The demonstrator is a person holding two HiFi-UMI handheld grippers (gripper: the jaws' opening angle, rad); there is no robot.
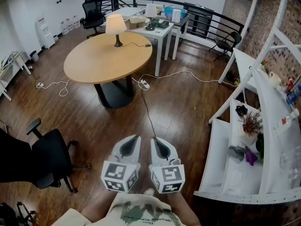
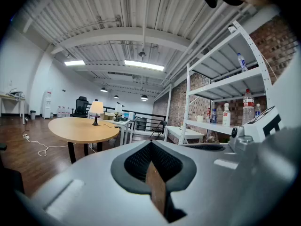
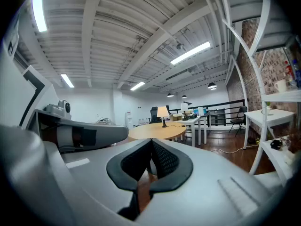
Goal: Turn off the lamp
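Note:
A lit table lamp (image 1: 115, 25) with a cream shade stands at the far edge of a round wooden table (image 1: 106, 60) across the room. Its cord runs right to a small inline switch (image 1: 147, 44) on the tabletop. The lamp (image 2: 96, 108) shows small and far off in the left gripper view, and likewise the lamp (image 3: 162, 112) in the right gripper view. My left gripper (image 1: 137, 137) and right gripper (image 1: 154, 139) are held side by side close to my body, far short of the table, both shut and empty. The left gripper (image 2: 151, 143) and right gripper (image 3: 151, 140) point roughly level toward the table.
A black office chair (image 1: 42, 157) stands near me on the left. White shelving (image 1: 244, 149) with bottles and a plant lines the right side. Behind the table is a white desk (image 1: 159, 31) with a second lamp (image 1: 151, 11). A cable and power strip (image 1: 144, 84) lie on the floor.

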